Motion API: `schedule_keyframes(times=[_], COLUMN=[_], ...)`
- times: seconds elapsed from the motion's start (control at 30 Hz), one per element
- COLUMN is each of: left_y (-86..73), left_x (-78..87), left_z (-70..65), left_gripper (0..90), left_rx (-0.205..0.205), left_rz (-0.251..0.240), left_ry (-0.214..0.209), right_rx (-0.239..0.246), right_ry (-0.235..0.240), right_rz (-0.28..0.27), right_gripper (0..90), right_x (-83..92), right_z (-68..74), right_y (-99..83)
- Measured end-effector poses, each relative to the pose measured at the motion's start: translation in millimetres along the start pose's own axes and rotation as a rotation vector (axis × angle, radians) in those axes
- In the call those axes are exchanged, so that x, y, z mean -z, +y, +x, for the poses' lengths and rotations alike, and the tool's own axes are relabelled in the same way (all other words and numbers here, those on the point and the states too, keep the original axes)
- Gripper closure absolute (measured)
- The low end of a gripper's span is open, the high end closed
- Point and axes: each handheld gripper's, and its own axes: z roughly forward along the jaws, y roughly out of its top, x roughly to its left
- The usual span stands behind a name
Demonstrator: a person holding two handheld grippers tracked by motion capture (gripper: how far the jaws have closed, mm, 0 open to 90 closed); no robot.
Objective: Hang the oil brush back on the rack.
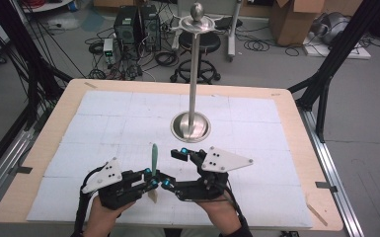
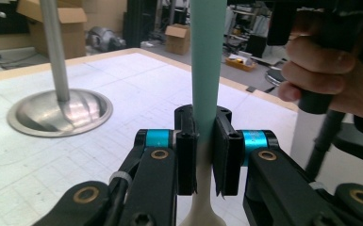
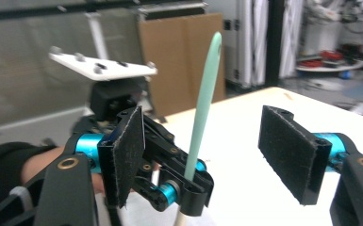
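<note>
A mint-green spatula [image 2: 208,70] stands upright, clamped low on its handle between the left gripper [image 2: 206,155] pads, its pale head below them. The right gripper [image 3: 221,150] gapes wide, the handle between its fingers [image 3: 290,150] but untouched. Closing off-centre could lever the spatula askew. Beyond both fingertips stands a steel stand [image 1: 192,94]; elsewhere the white mat [image 1: 103,123] offers room.

A tall metal stand with round base [image 1: 191,126] sits mid-table on the white mat [image 1: 103,128]; nearer the person, a slim teal-handled utensil [image 1: 154,157] stands between the left gripper [image 1: 152,177] and right gripper [image 1: 173,168].
</note>
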Motion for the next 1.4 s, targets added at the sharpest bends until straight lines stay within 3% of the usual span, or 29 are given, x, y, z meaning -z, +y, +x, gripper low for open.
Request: schedule_keyframes(times=[0.2, 0.33, 0.6, 0.9, 1.27, 1.33, 1.4], left_y=[1.7, 2.5, 3.4, 3.5, 4.2, 4.7, 5.3], left_x=[1.6, 0.9, 0.1, -0.6, 0.1, 0.5, 0.6], left_z=[-2.8, -5.5, -7.1, -7.8, -7.5, -6.3, -3.2], left_gripper=[80.9, 80.9, 80.9, 80.8, 80.8, 77.9, 67.5], left_rx=[-0.017, -0.029, -0.036, -0.037, -0.038, -0.030, -0.008], left_rz=[-0.014, -0.015, -0.013, -0.015, -0.027, -0.031, -0.038], left_ry=[0.028, 0.038, 0.033, 0.030, 0.039, 0.024, 0.019], right_rx=[0.009, -0.007, -0.015, -0.040, -0.104, -0.103, -0.105], right_ry=[-0.070, -0.056, -0.081, -0.086, -0.051, -0.048, -0.037], right_rz=[0.010, 0.010, 0.022, 0.022, 0.013, 0.013, 0.019], right_gripper=[36.4, 39.8, 49.6, 70.8, 81.7, 82.0, 82.3], right_x=[-7.8, -13.0, -21.7, -23.1, -23.4, -23.3, -22.9], right_z=[5.7, 6.4, 8.7, 9.7, 7.8, 8.5, 8.1], right_y=[0.7, 2.1, 3.8, 7.5, 8.7, 9.2, 9.9])
